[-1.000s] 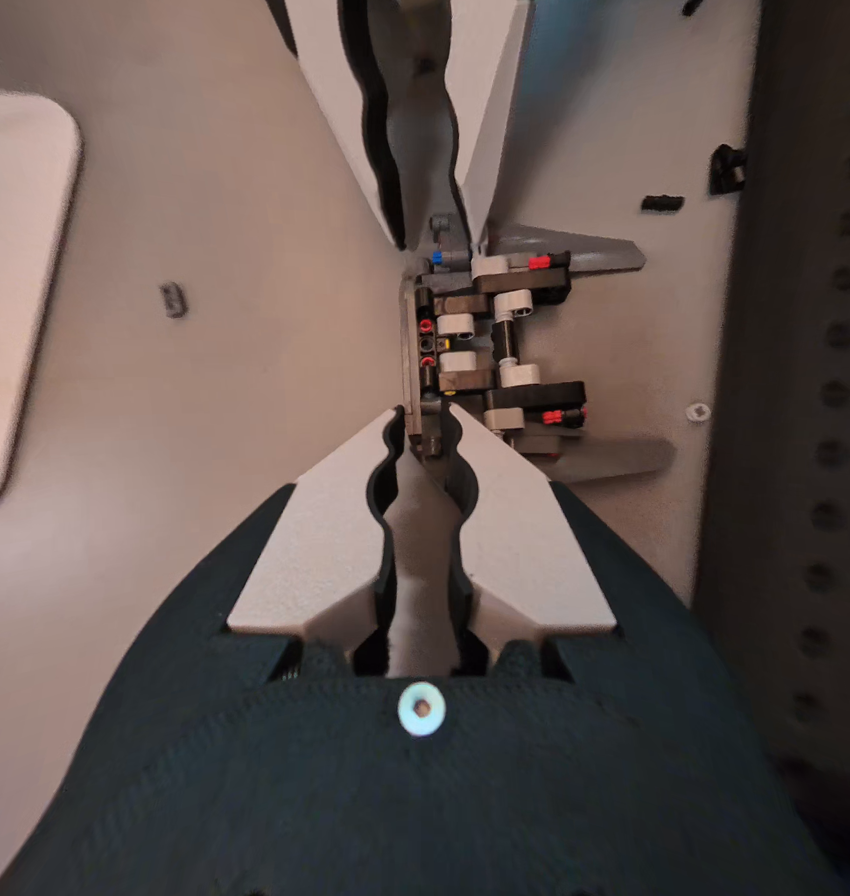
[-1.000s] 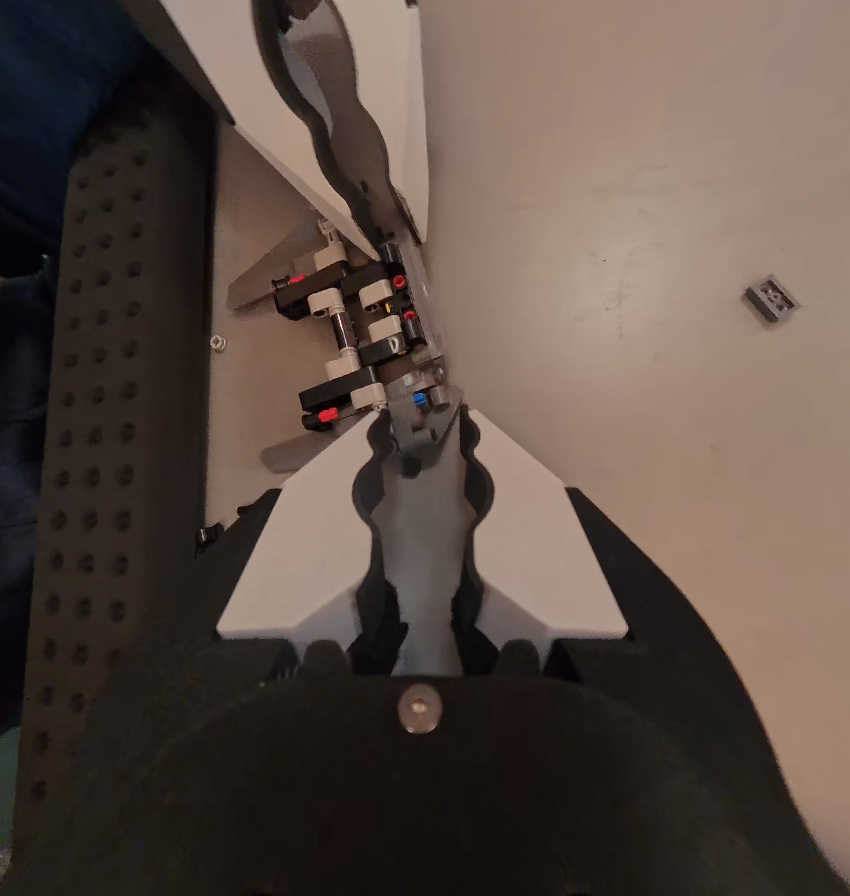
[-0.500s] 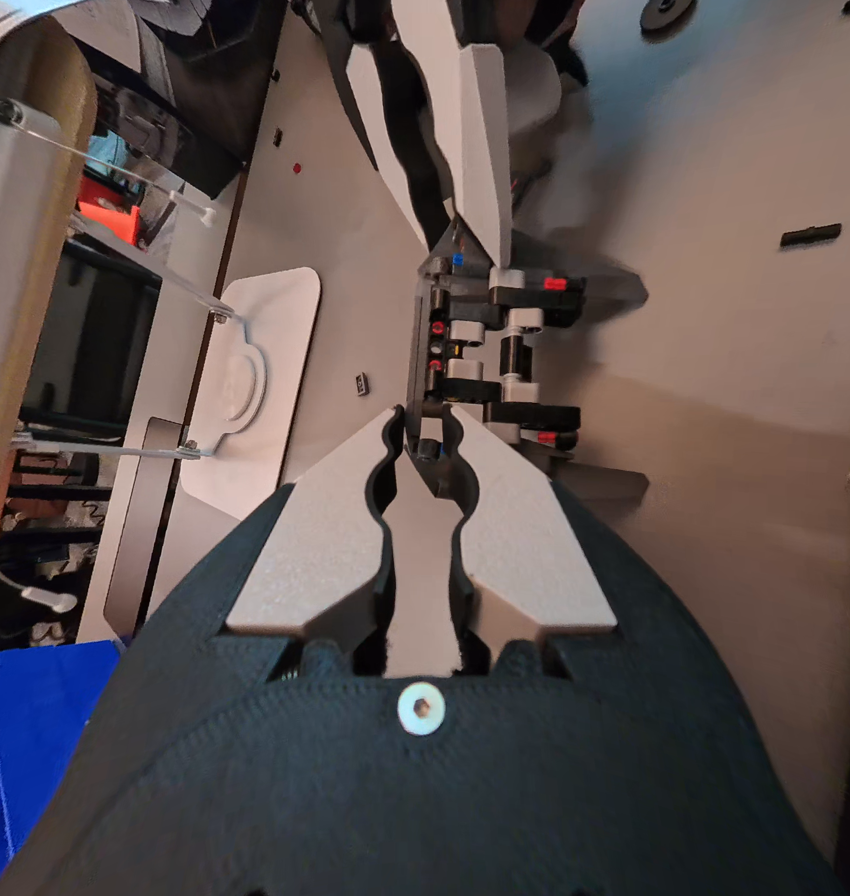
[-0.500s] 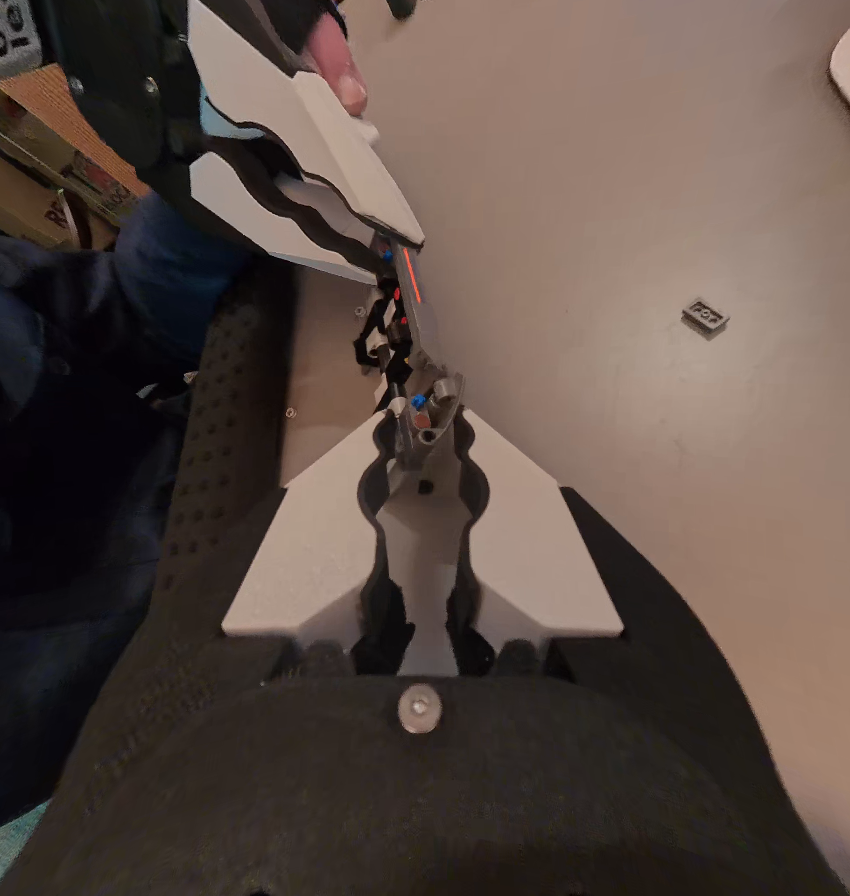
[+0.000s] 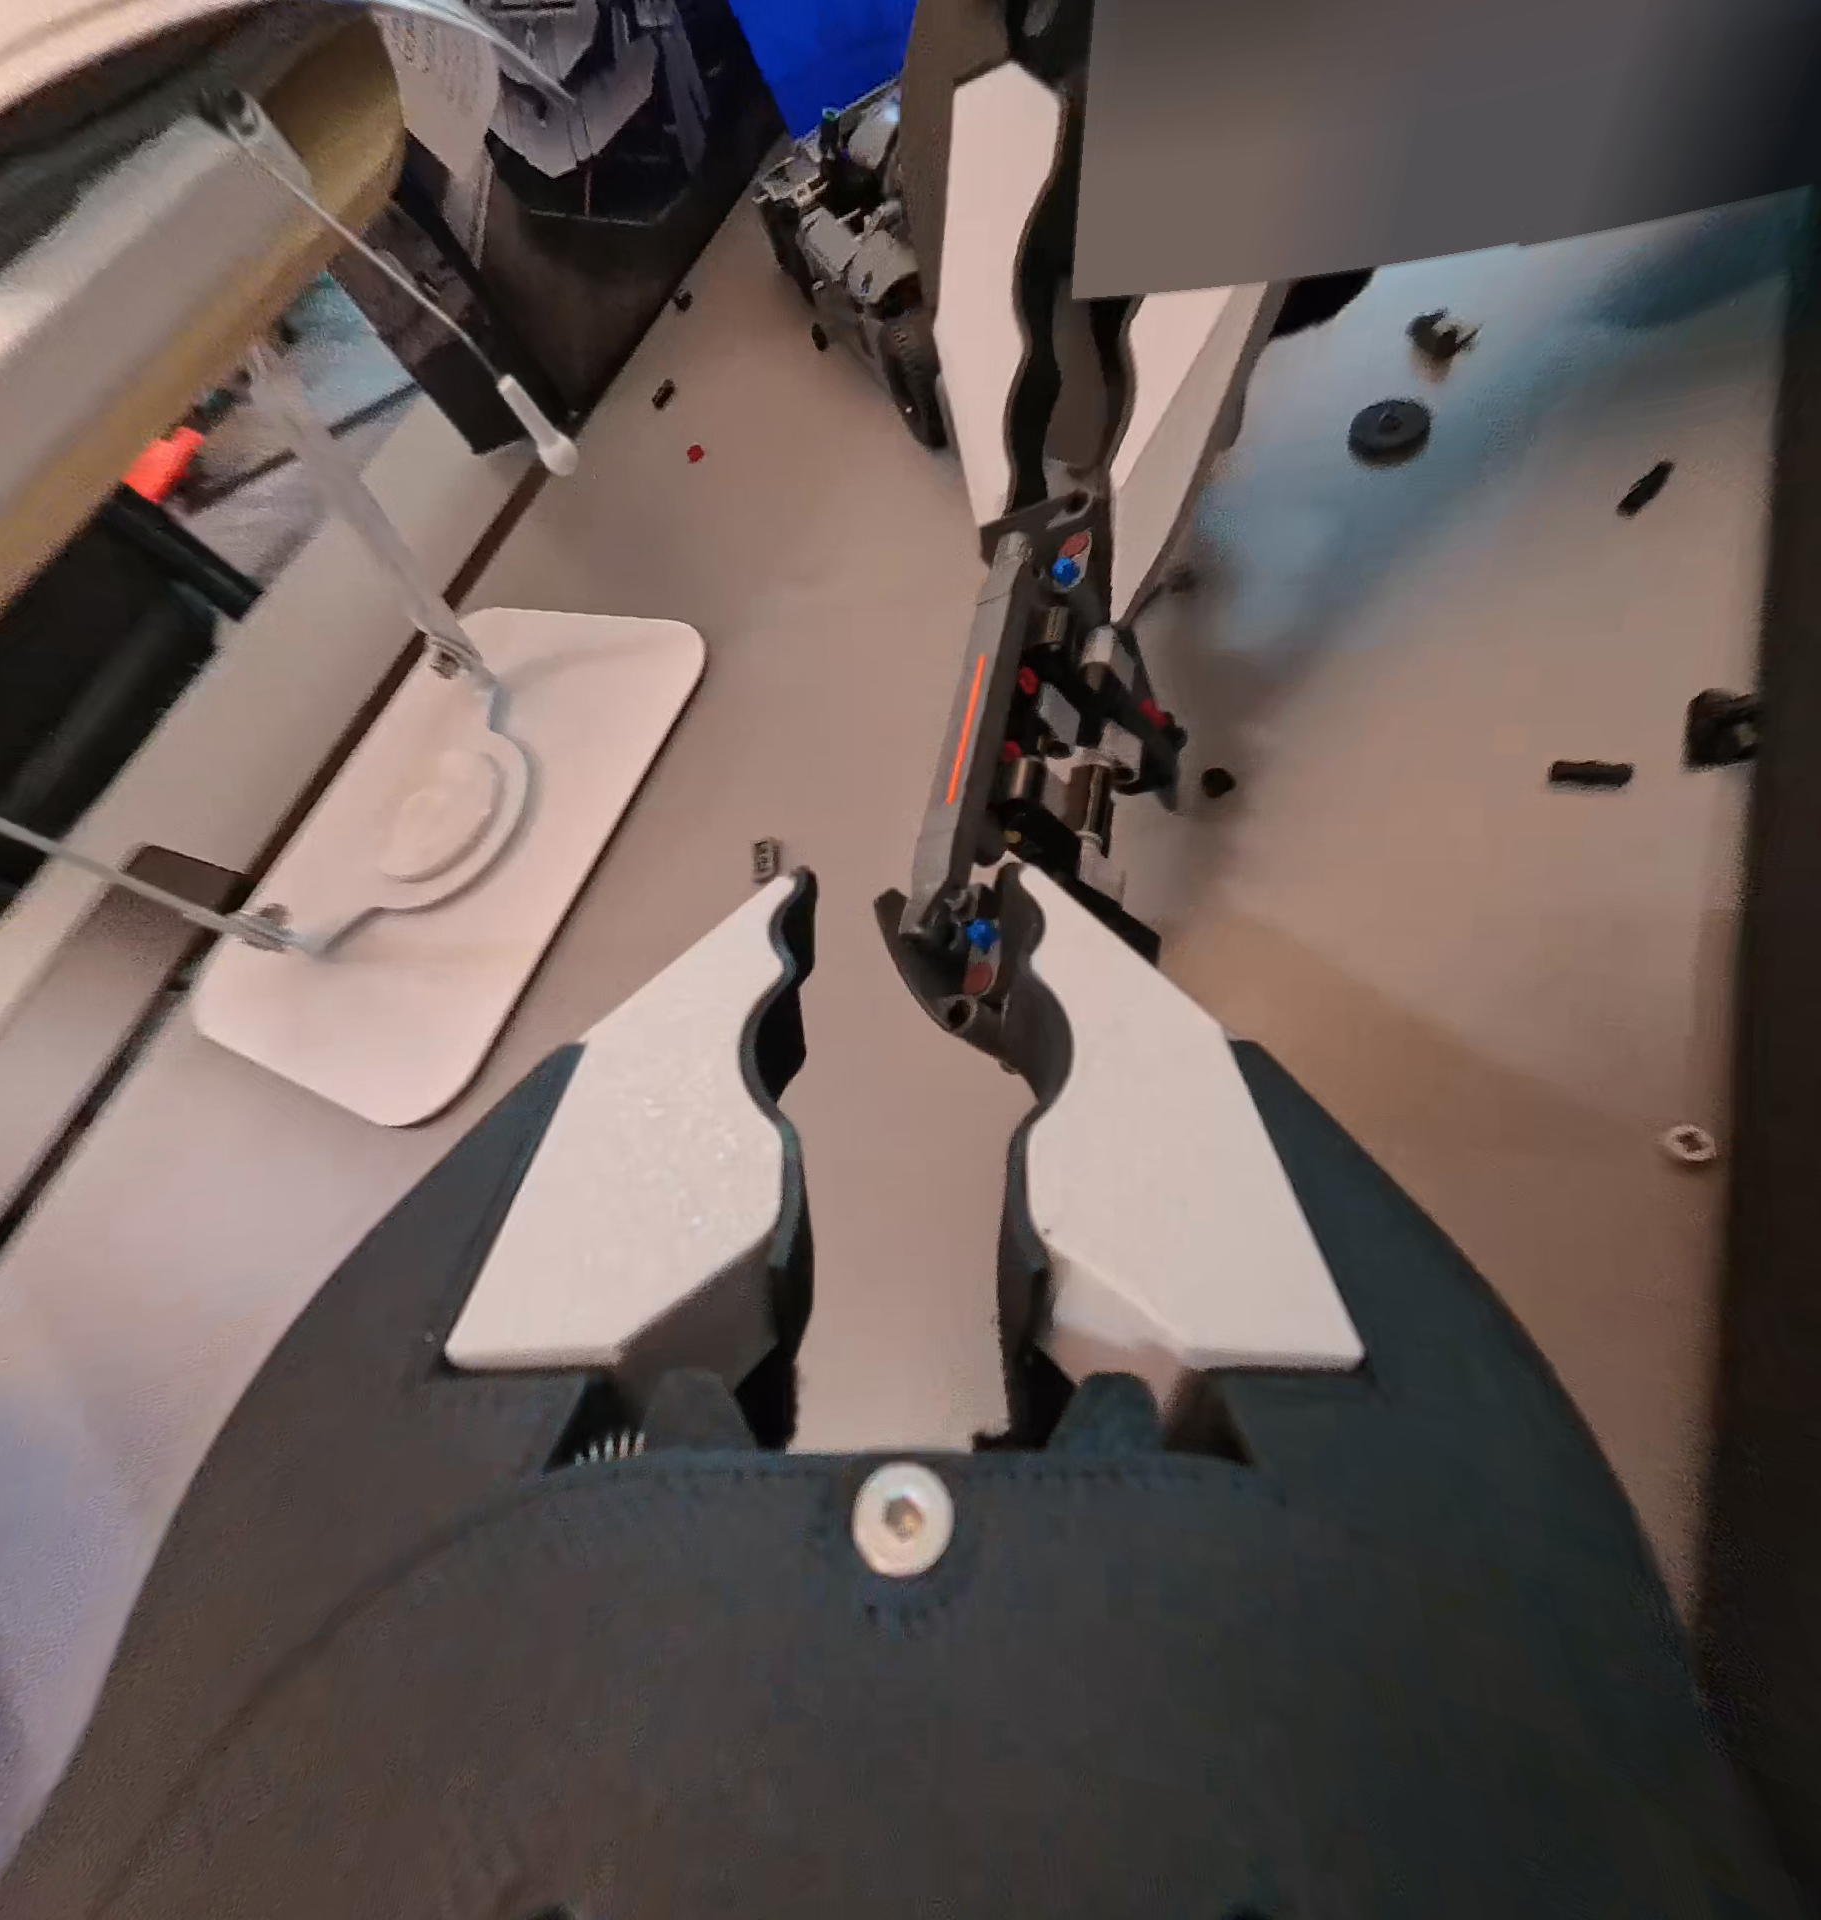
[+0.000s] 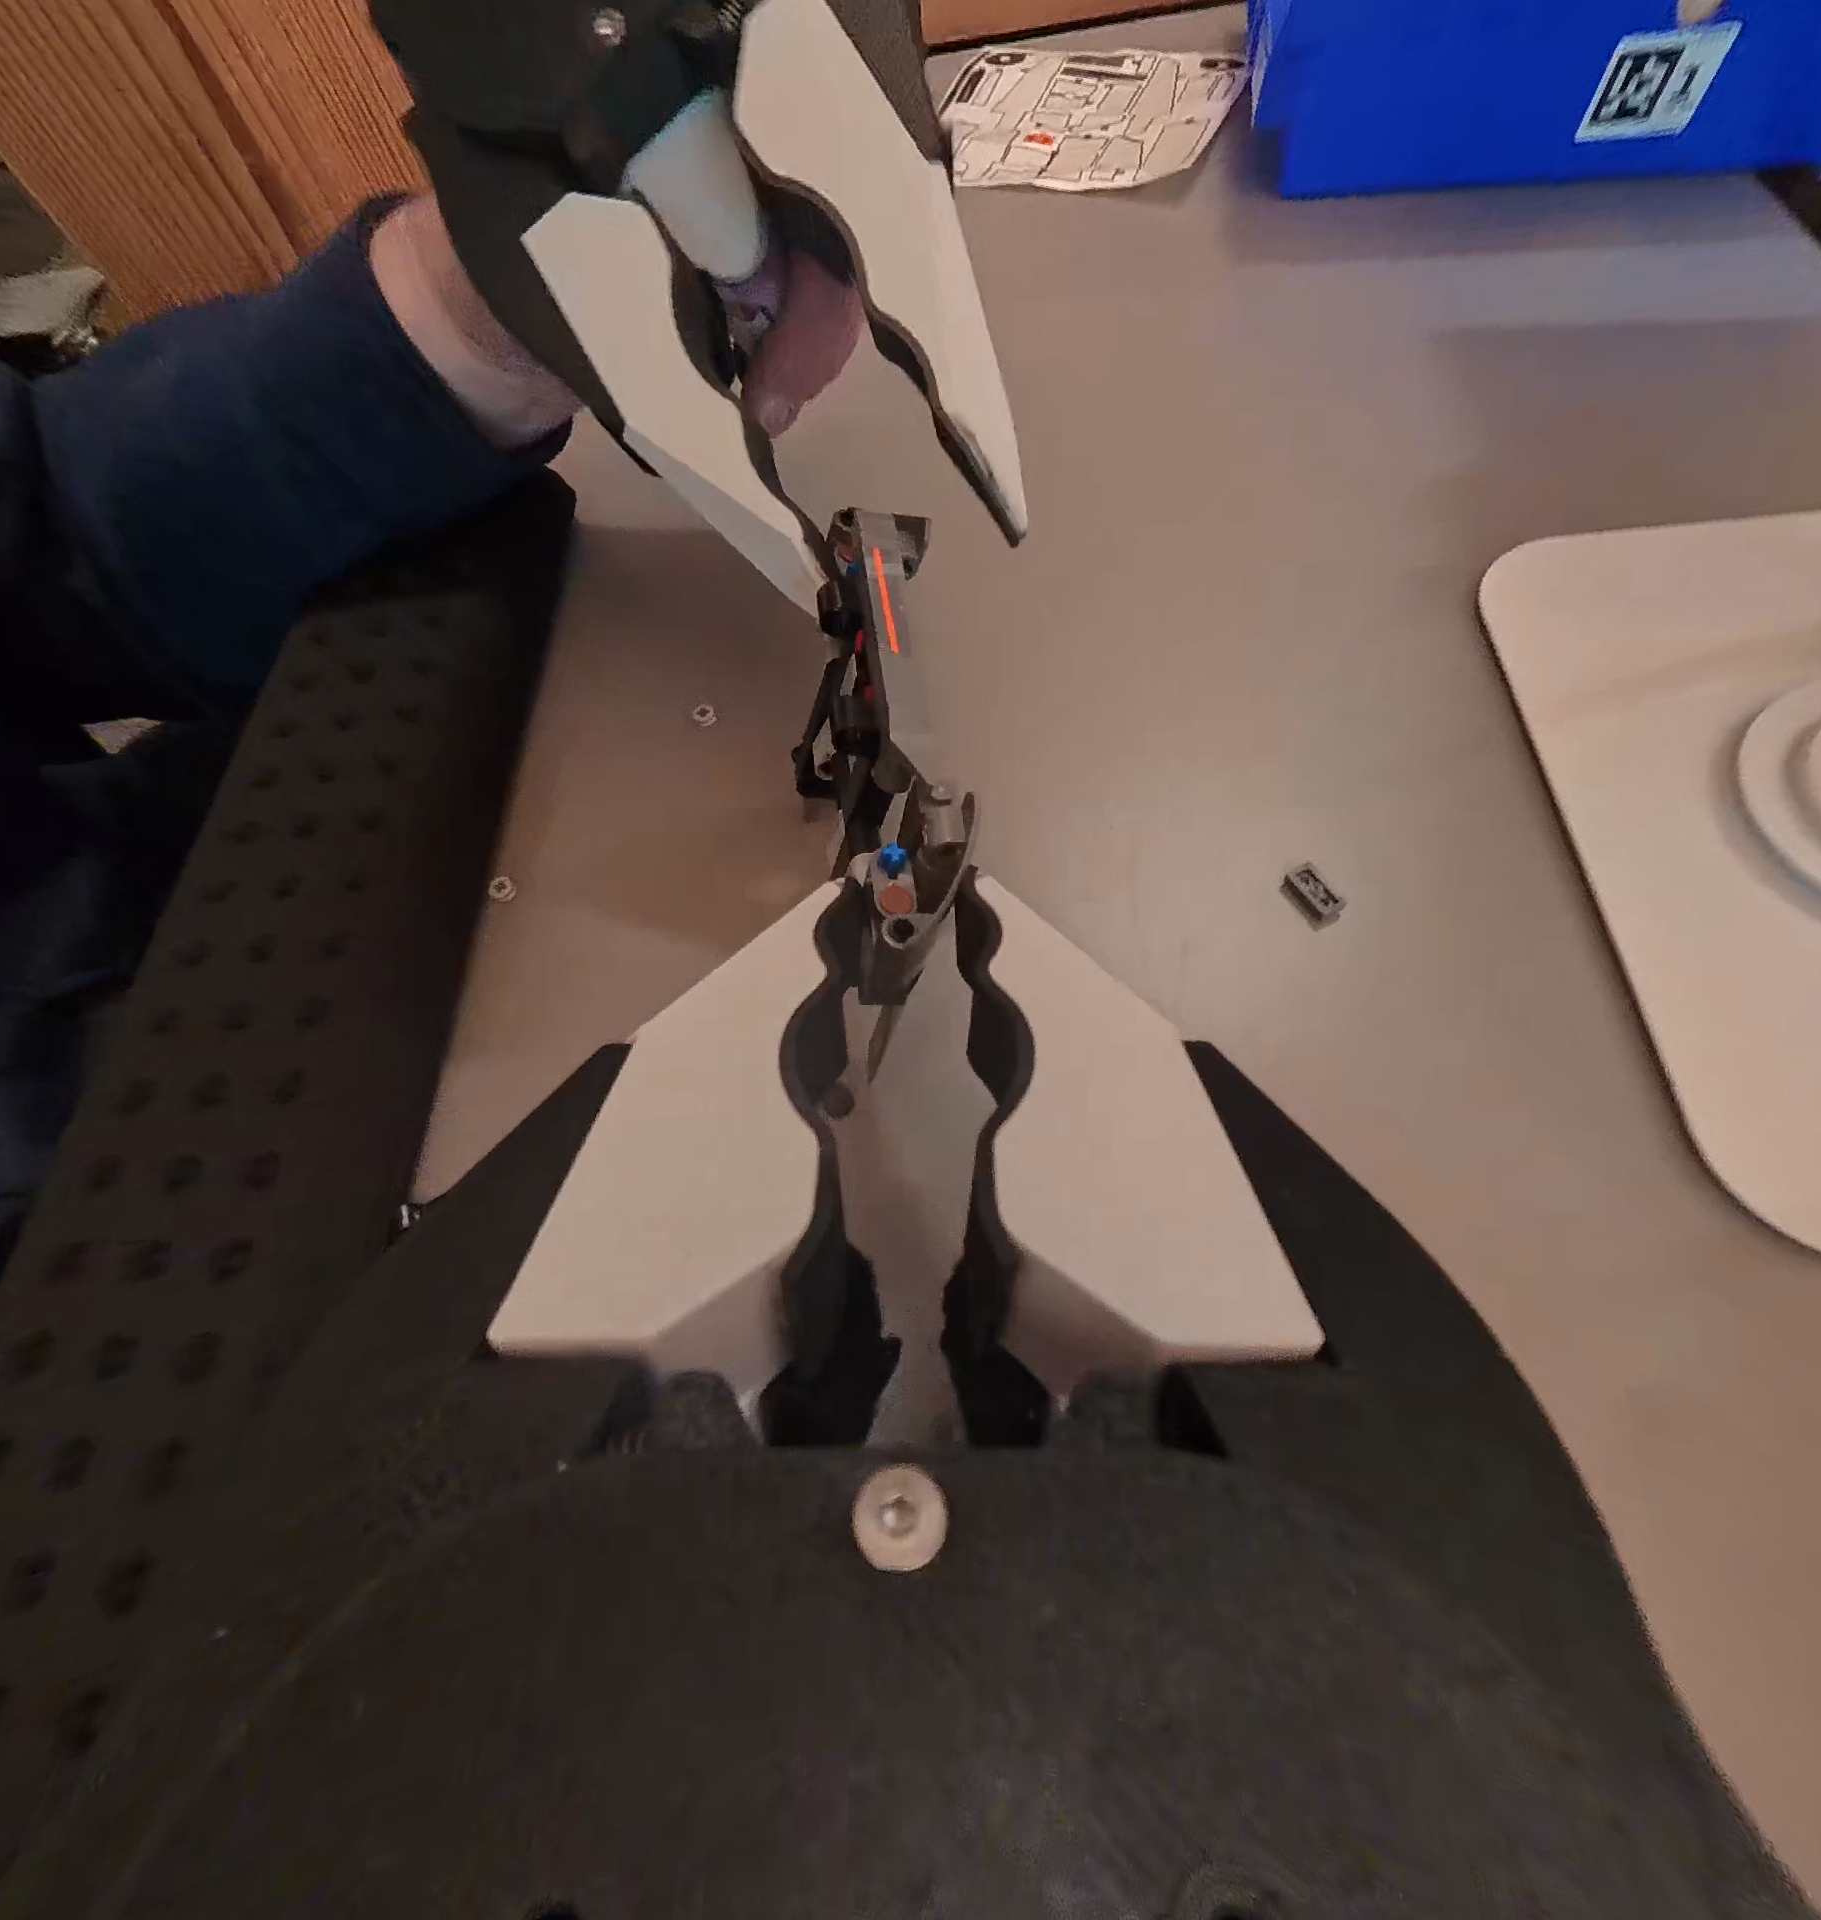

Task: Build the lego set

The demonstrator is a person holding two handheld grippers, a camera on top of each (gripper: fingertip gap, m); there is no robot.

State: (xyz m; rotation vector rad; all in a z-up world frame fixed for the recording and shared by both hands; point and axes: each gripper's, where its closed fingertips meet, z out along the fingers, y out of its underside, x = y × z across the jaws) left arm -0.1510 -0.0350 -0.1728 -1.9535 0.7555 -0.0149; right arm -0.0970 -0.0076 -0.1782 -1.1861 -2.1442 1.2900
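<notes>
A dark grey Lego assembly (image 5: 963, 748) with an orange stripe, black beams and red and blue pins hangs edge-on above the table. My right gripper (image 6: 903, 894) is shut on its near end, and the assembly (image 6: 890, 644) stretches away from it. In the left wrist view my right gripper (image 5: 1062, 520) pinches the far end. My left gripper (image 5: 904, 894) is open; the assembly's end rests against its right finger, with a gap to the left finger. It shows open in the right wrist view (image 6: 911, 561) too.
A small grey plate (image 5: 766, 858) lies on the table, also in the right wrist view (image 6: 1313, 894). A white stand base (image 5: 449, 862) sits left. A black perforated mat (image 6: 210, 935), loose black pieces (image 5: 1590, 772), a blue box (image 6: 1508, 94) and an instruction sheet (image 6: 1082, 114) are around.
Both grippers raised and turned the assembly from flat to edge-on. My left gripper has opened and let go of its end; my right gripper still holds the other end.
</notes>
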